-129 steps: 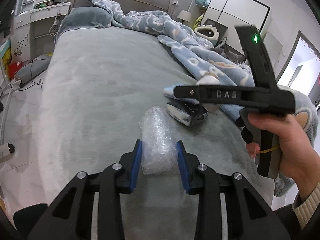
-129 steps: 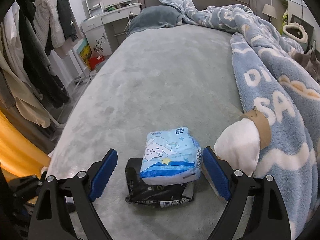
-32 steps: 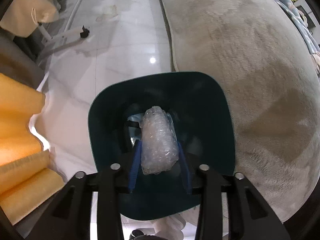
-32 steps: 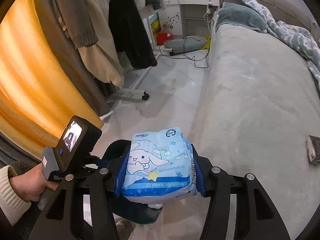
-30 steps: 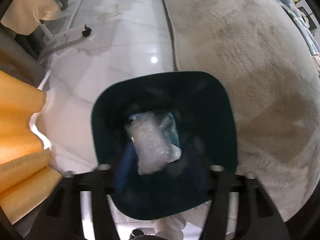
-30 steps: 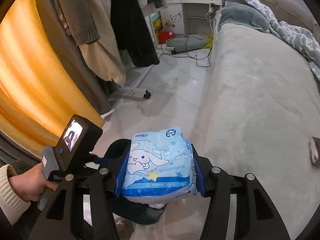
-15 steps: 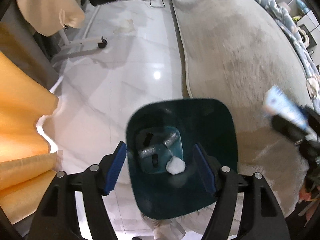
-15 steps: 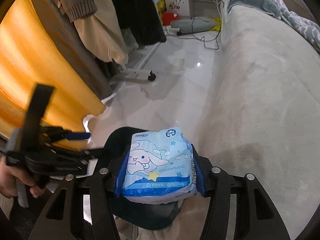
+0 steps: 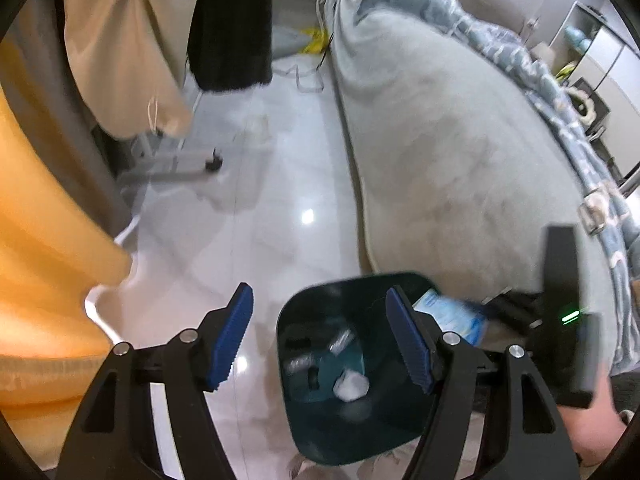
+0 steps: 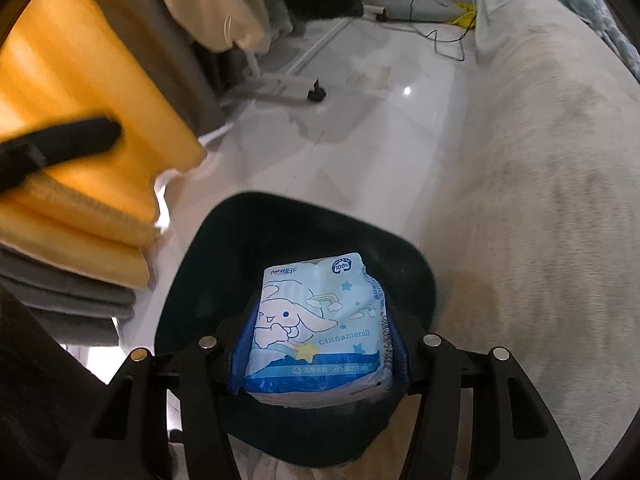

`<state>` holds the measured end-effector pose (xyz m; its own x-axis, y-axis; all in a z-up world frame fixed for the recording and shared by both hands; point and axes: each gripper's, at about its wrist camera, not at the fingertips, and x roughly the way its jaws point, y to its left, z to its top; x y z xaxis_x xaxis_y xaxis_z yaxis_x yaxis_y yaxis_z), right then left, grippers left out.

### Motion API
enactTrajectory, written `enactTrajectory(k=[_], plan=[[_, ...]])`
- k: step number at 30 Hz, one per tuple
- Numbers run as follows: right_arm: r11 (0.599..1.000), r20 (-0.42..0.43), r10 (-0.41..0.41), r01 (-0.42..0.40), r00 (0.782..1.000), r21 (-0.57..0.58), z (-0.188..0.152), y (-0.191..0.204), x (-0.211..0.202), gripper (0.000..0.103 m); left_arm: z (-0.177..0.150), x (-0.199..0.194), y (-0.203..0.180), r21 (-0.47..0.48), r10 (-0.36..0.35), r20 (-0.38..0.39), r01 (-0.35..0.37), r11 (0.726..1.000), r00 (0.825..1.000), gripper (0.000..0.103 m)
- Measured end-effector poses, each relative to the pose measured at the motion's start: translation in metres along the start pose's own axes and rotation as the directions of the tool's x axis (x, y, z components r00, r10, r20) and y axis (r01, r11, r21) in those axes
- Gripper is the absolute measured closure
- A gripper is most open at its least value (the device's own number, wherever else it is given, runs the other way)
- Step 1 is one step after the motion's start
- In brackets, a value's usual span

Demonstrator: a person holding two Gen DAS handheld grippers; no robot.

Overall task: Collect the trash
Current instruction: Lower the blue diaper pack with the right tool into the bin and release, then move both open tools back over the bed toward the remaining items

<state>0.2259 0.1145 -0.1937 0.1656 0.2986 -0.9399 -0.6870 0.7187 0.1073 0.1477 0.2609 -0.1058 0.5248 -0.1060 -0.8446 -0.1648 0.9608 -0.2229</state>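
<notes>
The tissue pack (image 10: 316, 324) hides most of the bin's (image 10: 224, 264) inside.

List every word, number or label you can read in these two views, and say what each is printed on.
"cinnamoroll": front of the blue tissue pack clamped in the right gripper.
"100%": round badge at that pack's top corner.
Red brand mark at its top left, the white strip print and the side barcode digits: too small to read.
Left wrist view: nothing legible.

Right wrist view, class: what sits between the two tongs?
A blue tissue pack with a cartoon print, clamped by the right tongs over the dark bin; the right wrist view shows it.
</notes>
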Motion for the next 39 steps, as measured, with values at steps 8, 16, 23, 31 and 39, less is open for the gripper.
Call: enactTrajectory(k=[8,16,23,31,39], plan=[[0.998,-0.082,-0.028,0.023,0.996,-0.059,-0.012,0.016,0.024,0.047,0.010,-0.032,-0.014,0.053,-0.074,0.162,0.066,0.996,0.984,0.036],[0.991,-0.120,-0.076,0.061,0.990,-0.122,-0.020,0.028,0.031,0.025,0.019,-0.049,-0.024,0.079,-0.116,0.277,0.098,0.992,0.954,0.040],[0.991,-0.087,-0.088,0.078,0.992,-0.111,-0.024,0.024,0.020,0.024,0.024,-0.062,-0.036,0.114,-0.139,0.344,0.106,0.988,0.929,0.041],[0.990,0.039,-0.090,0.094,0.995,-0.108,-0.020,0.020,-0.019,0.024,0.033,-0.082,-0.054,0.146,-0.202,0.419,0.154,0.977,0.885,0.041],[0.988,0.188,-0.136,0.146,0.973,-0.041,-0.019,-0.013,-0.073,0.024,0.039,-0.077,-0.074,0.187,-0.232,0.456,0.163,0.969,0.859,0.041]])
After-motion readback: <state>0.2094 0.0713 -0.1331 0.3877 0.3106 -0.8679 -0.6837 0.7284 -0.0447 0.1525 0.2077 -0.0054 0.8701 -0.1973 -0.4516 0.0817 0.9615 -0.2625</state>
